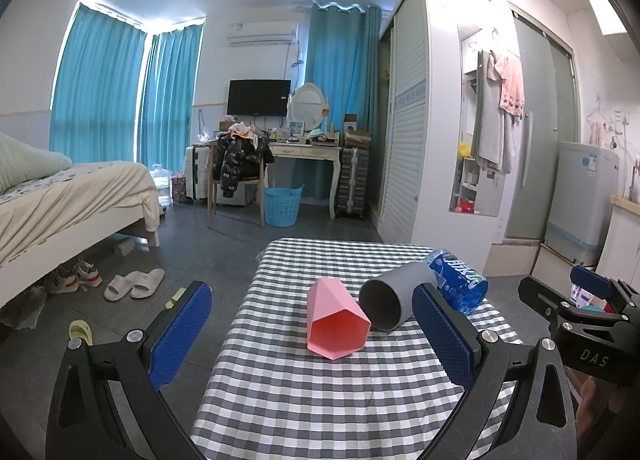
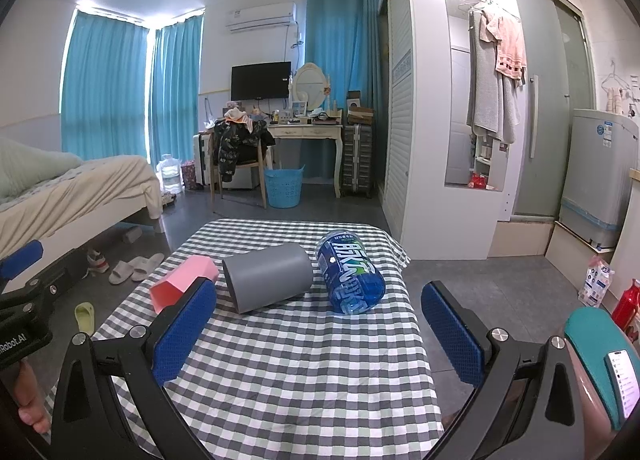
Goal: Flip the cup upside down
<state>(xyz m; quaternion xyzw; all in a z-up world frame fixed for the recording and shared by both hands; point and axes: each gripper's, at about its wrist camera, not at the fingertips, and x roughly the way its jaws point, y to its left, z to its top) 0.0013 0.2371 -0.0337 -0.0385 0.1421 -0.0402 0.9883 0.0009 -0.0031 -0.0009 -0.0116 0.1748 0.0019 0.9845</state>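
Observation:
A pink faceted cup point(image 1: 335, 320) lies on its side on the checkered table point(image 1: 320, 400), mouth toward me. A grey cup point(image 1: 394, 298) lies on its side just right of it. In the right wrist view the pink cup point(image 2: 182, 280) is partly hidden behind the left finger and the grey cup point(image 2: 270, 278) lies beside it. My left gripper point(image 1: 316, 340) is open and empty, just short of the pink cup. My right gripper point(image 2: 320, 336) is open and empty, short of the grey cup and the bottle.
A blue plastic bottle point(image 2: 350, 274) lies on its side right of the grey cup, also in the left wrist view point(image 1: 460, 280). The right gripper's body point(image 1: 580, 320) shows at the right edge. The table edge point(image 2: 420, 320) drops to the floor. A bed point(image 1: 60, 200) stands left.

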